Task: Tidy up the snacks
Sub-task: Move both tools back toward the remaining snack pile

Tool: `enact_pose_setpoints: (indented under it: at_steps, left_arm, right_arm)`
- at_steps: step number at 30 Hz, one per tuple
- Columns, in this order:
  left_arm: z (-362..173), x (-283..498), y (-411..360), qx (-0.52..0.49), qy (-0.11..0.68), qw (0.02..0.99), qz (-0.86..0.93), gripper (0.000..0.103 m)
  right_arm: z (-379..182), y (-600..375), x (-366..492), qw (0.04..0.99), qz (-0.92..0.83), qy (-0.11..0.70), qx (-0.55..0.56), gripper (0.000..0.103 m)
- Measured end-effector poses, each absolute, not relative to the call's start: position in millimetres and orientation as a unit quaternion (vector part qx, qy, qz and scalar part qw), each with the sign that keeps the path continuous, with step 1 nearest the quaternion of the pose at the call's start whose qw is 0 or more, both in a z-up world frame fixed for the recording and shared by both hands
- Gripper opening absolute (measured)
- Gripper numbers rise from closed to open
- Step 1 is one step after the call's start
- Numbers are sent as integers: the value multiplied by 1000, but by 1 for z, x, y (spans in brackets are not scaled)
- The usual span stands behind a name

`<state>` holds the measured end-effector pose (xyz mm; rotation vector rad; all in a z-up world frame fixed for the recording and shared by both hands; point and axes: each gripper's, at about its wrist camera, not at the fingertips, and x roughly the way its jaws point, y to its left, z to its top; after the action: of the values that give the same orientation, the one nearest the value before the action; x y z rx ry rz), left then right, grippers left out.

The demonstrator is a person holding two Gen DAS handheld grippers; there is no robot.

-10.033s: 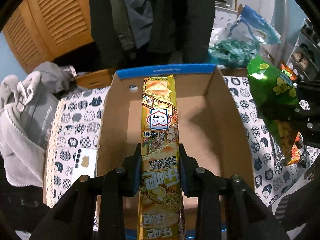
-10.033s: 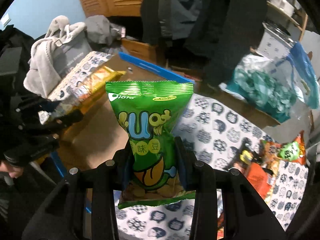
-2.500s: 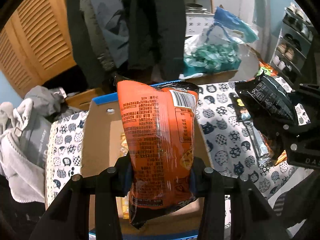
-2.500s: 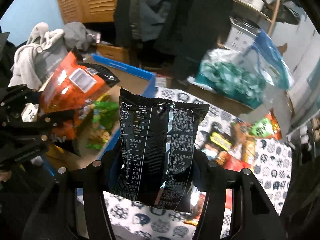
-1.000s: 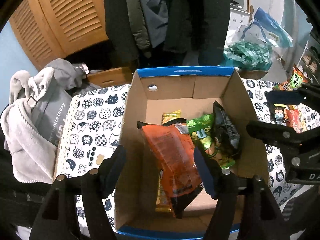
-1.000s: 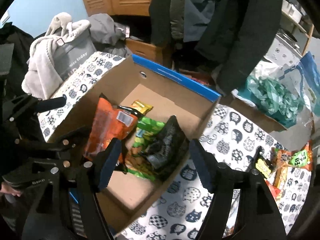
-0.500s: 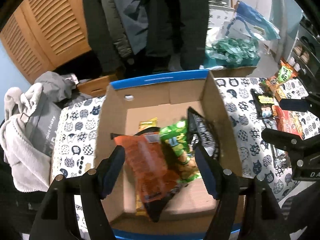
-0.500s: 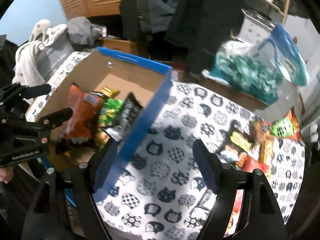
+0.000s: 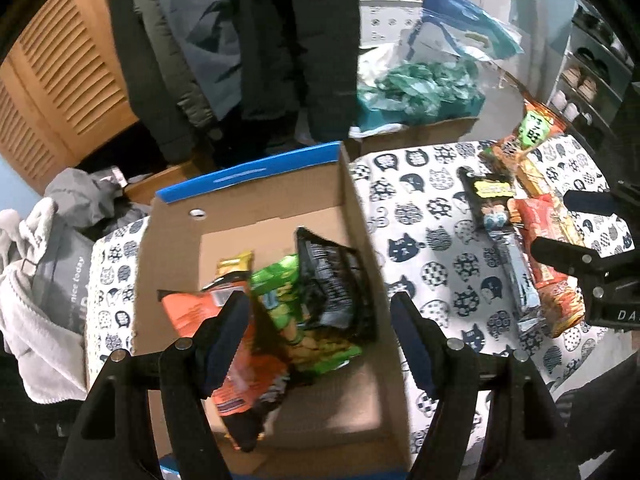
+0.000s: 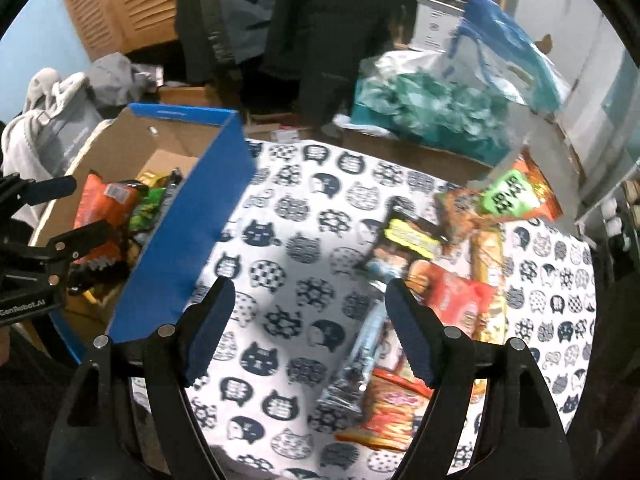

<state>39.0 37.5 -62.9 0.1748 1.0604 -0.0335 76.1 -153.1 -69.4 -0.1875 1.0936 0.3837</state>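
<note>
A cardboard box [image 9: 360, 216] with a blue rim holds an orange bag [image 9: 236, 344], a green bag [image 9: 288, 308], a black bag [image 9: 332, 280] and a yellow pack [image 9: 234, 266]. My left gripper [image 9: 320, 340] is open and empty above the box. My right gripper [image 10: 308, 328] is open and empty over the cat-print cloth [image 10: 288, 240], left of a pile of loose snacks: a red bag [image 10: 456, 296], a green-labelled orange bag [image 10: 508, 192], a black bar [image 10: 404, 240] and a silver-blue pack [image 10: 364, 344]. The box [image 10: 200, 216] is at the left in the right wrist view.
Dark coats [image 9: 280, 40] hang behind the table. A grey bag with a towel [image 9: 40, 280] lies left of the box. A teal plastic bag [image 10: 432, 116] in a carton sits at the back. Shelves [image 9: 592, 72] stand at the right.
Both grippers have swung right, away from the box and toward the snack pile. The orange and black bags that were held 2.5 s ago now lie in the box.
</note>
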Motion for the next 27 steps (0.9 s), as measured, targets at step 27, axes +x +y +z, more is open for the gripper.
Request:
enact_pose_setpoints:
  at_steps: [27]
  left_arm:
    - [-96, 80, -97, 139, 532, 830, -93, 80]
  right_arm:
    - [-119, -332, 109, 823, 66, 562, -48, 77]
